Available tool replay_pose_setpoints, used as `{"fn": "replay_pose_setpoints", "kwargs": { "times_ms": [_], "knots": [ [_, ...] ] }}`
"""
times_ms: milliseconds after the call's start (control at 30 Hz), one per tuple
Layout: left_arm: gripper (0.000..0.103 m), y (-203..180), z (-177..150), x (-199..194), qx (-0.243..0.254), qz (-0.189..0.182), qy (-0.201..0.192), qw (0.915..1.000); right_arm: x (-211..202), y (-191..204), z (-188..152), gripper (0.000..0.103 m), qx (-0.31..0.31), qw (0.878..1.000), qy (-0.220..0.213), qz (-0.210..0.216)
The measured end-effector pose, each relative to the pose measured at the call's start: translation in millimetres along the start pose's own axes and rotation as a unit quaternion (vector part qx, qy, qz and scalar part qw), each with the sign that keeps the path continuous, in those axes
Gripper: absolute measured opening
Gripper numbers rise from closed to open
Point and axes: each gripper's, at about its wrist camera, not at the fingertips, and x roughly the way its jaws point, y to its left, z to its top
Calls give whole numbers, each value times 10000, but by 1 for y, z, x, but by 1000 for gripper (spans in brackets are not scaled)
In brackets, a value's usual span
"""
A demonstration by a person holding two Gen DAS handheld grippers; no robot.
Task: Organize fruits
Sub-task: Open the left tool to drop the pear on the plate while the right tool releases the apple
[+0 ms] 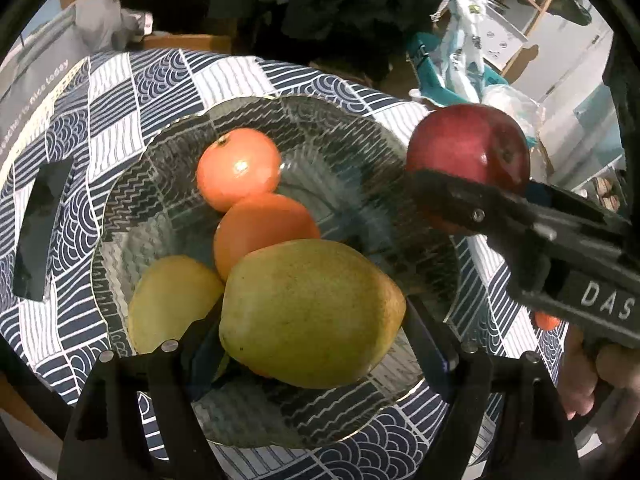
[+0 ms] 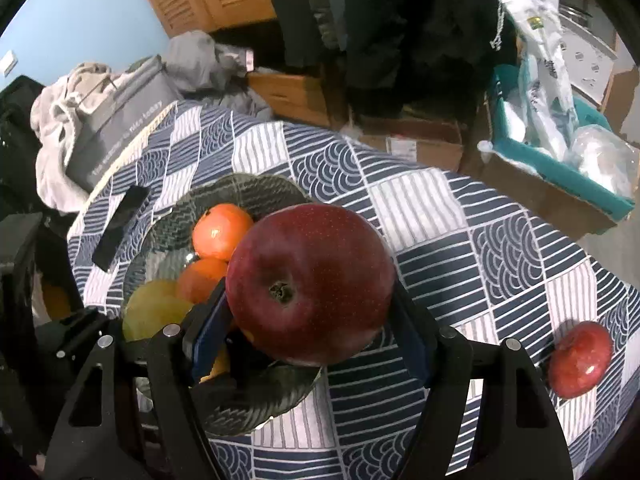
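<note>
A large yellow-green pear (image 1: 312, 312) is pinched by the left tongs (image 1: 316, 344) over the clear ribbed glass bowl (image 1: 340, 152); a dark red apple (image 2: 312, 280) is pinched by the right tongs (image 2: 316, 320) above the bowl's rim.

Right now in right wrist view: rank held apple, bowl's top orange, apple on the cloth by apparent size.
1. held apple, inflated by nearness to the camera
2-3. top orange and apple on the cloth: look alike
</note>
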Motion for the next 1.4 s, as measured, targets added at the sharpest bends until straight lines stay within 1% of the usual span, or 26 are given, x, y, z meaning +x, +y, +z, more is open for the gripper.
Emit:
{"fn": "replay_pose_setpoints", "kwargs": {
  "times_ms": [133, 400, 567, 667, 733, 767, 800, 900, 1167, 1400],
  "knots": [
    [84, 1, 0, 0, -10, -50, 0, 10000, 8, 0, -3, 74, 9, 9999, 132, -18],
    [84, 1, 1, 2, -16, -23, 67, 10000, 7, 0, -2, 76, 88, 9998, 200, 44],
    [84, 1, 2, 2, -10, 4, 146, 9999, 1, 5, 0, 77, 61, 9997, 85, 220],
    [84, 1, 2, -6, -59, -77, -6, 10000, -5, 9, 5, 77, 18, 9997, -27, 245],
    [87, 1, 3, -13, -67, -112, -104, 9999, -10, 10, 7, 77, 33, 9996, -87, 278],
    [90, 1, 4, -17, -67, -196, -138, 9997, -12, 9, 8, 77, 42, 9995, -124, 278],
    [91, 1, 5, -20, -80, -255, -173, 9995, -16, 9, 8, 77, 59, 9995, -171, 273],
    [91, -1, 6, -30, -65, -219, -319, 9992, -27, 6, 8, 77, 129, 9992, -299, 242],
    [91, -9, 9, -52, 24, -255, -556, 9981, -68, -6, 8, 77, 342, 9968, -723, 46],
    [91, -25, 12, -76, 231, -235, -915, 9953, -108, -6, -3, 78, 220, 9928, -1041, -555]
  ]
}}
